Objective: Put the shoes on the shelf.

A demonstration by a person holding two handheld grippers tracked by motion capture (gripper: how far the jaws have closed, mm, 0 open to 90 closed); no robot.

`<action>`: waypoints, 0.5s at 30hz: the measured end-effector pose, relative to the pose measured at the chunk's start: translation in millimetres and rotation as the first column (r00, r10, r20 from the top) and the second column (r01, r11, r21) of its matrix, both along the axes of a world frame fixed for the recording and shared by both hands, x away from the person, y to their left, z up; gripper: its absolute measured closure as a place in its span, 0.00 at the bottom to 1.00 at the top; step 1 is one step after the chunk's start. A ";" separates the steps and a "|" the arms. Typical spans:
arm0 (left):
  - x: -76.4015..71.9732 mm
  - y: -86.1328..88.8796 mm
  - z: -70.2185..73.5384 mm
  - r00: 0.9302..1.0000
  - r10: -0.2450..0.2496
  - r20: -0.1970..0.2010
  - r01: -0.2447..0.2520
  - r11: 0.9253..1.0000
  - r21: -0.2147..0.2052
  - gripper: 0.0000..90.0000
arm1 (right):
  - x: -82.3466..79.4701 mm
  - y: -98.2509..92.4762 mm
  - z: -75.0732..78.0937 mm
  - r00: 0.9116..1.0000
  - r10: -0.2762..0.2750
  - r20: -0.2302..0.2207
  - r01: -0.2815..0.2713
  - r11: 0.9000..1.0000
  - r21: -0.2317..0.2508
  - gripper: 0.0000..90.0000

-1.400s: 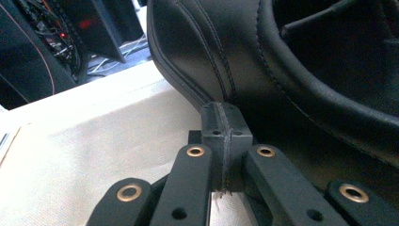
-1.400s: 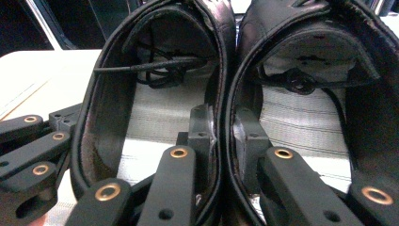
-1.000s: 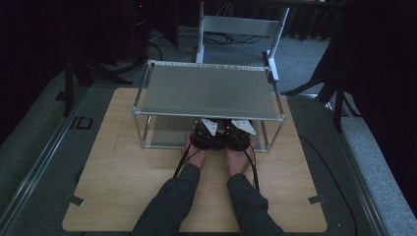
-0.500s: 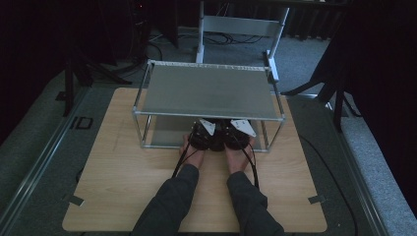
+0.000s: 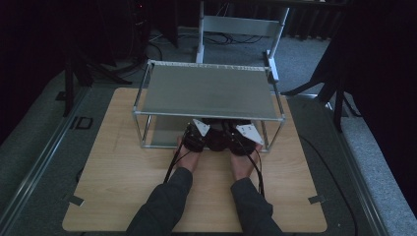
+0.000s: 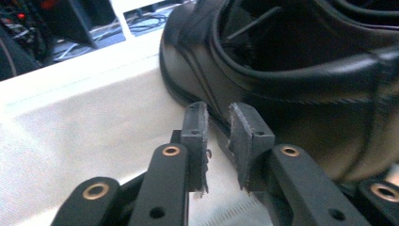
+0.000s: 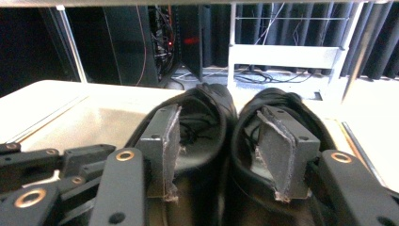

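Two black leather shoes stand side by side on the lower shelf (image 5: 160, 133) of a metal rack (image 5: 211, 91). My right gripper (image 7: 219, 141) reaches in from behind their heels. One pad (image 7: 165, 141) hangs over the left shoe (image 7: 202, 106), the other over the right shoe (image 7: 287, 103). Its jaws have just been opening and press on nothing, with the shoes' adjoining collars below the gap. My left gripper (image 6: 218, 127) sits low beside a shoe (image 6: 291, 70). Its jaws have just been opening too and stand slightly apart, with nothing held.
The rack's top shelf covers the shoes and both grippers' tips in the high view. Its thin posts (image 5: 144, 130) stand at the corners on a wooden board (image 5: 118, 182). A grey frame (image 5: 241, 24) and cables lie beyond on the dark floor.
The right hand has drawn slightly back and to the right. The left hand stays about where it was.
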State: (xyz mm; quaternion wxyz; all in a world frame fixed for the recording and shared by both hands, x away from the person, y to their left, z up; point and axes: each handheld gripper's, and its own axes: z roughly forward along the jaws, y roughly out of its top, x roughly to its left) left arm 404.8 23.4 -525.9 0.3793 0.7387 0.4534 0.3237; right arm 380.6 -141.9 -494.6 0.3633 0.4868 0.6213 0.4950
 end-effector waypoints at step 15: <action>-25.4 34.9 -2.0 0.997 -0.028 -0.069 0.025 0.999 -0.042 0.76 | -34.3 -59.8 -5.4 0.986 -0.019 -0.164 0.021 1.000 0.011 0.52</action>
